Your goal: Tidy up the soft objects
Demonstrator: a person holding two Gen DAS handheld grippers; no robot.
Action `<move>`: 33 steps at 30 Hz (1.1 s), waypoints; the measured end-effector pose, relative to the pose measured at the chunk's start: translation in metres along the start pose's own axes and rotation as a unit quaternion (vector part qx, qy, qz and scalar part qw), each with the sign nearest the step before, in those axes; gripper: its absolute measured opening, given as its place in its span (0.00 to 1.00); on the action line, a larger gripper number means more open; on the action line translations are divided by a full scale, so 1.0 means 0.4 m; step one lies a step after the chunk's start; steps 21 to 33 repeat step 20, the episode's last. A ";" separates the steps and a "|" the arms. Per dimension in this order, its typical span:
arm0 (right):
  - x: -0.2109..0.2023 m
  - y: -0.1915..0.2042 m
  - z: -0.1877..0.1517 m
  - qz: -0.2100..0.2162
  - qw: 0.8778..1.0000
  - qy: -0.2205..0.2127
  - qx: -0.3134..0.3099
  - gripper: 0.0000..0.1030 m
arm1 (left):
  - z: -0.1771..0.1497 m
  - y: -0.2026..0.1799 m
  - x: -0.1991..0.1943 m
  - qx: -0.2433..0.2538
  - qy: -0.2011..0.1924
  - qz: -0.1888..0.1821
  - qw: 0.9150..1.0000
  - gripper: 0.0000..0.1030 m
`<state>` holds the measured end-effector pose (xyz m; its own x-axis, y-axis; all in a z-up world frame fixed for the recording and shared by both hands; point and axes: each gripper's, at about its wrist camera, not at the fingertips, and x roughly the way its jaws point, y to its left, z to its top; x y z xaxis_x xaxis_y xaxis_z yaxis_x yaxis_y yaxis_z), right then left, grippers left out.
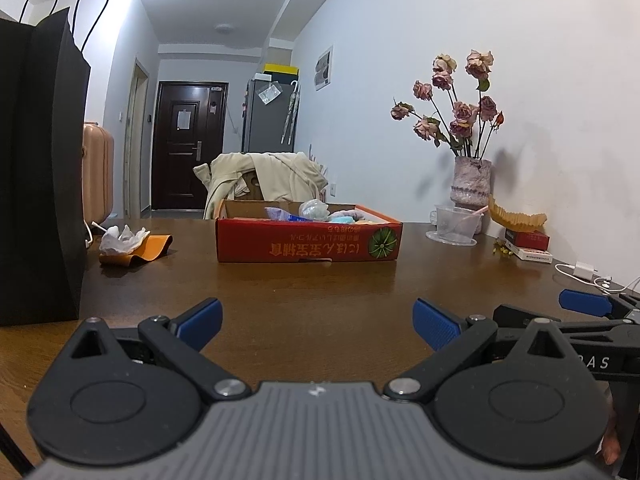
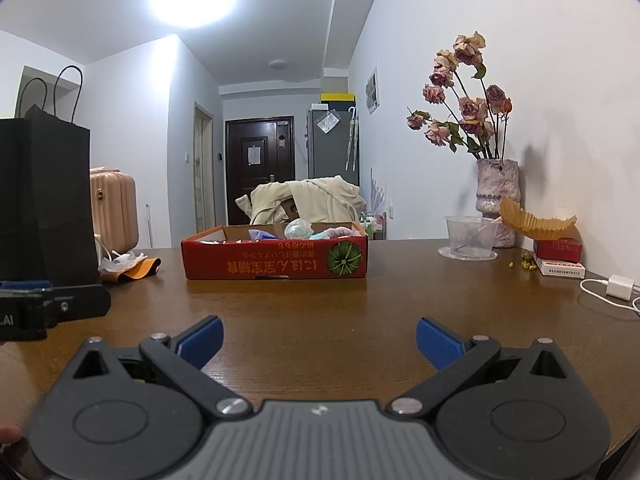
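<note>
Left gripper (image 1: 318, 326): jaws spread wide, nothing between them, low over the table (image 1: 320, 292).
Right gripper (image 2: 319, 340): jaws likewise released and empty, beside the left.
Soft items (image 2: 304, 230): heaped in the red box (image 2: 276, 260) at mid-table, well ahead of both grippers — individual pieces hard to tell apart.
Risk, grasp: limp pieces may snag neighbours and drag them out together.
Risk, box: light cardboard could slide if a jaw catches its wall.
Risk, surroundings: vase (image 2: 496, 200) and plastic cup (image 2: 468, 236) stand to the right — a wide swing could topple them.
</note>
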<state>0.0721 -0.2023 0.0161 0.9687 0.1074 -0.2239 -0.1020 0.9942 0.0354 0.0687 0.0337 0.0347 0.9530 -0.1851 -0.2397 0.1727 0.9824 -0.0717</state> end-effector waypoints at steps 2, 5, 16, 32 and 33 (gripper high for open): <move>-0.001 -0.001 0.004 0.000 1.000 -0.001 -0.001 1.00 | 0.000 0.000 0.000 0.000 0.000 0.000 1.000 1.00; -0.001 -0.001 0.004 0.000 1.000 -0.001 0.000 1.00 | 0.001 0.002 0.000 -0.001 -0.002 0.001 1.000 1.00; -0.004 0.001 0.007 0.000 1.000 -0.003 0.000 1.00 | 0.001 0.003 -0.001 0.001 -0.002 0.001 1.000 1.00; -0.005 0.002 0.009 0.000 1.000 -0.003 0.000 1.00 | 0.002 0.001 -0.003 0.004 0.001 0.002 1.000 1.00; -0.005 0.002 0.009 0.000 1.000 -0.003 0.000 1.00 | 0.002 0.001 -0.003 0.004 0.001 0.002 1.000 1.00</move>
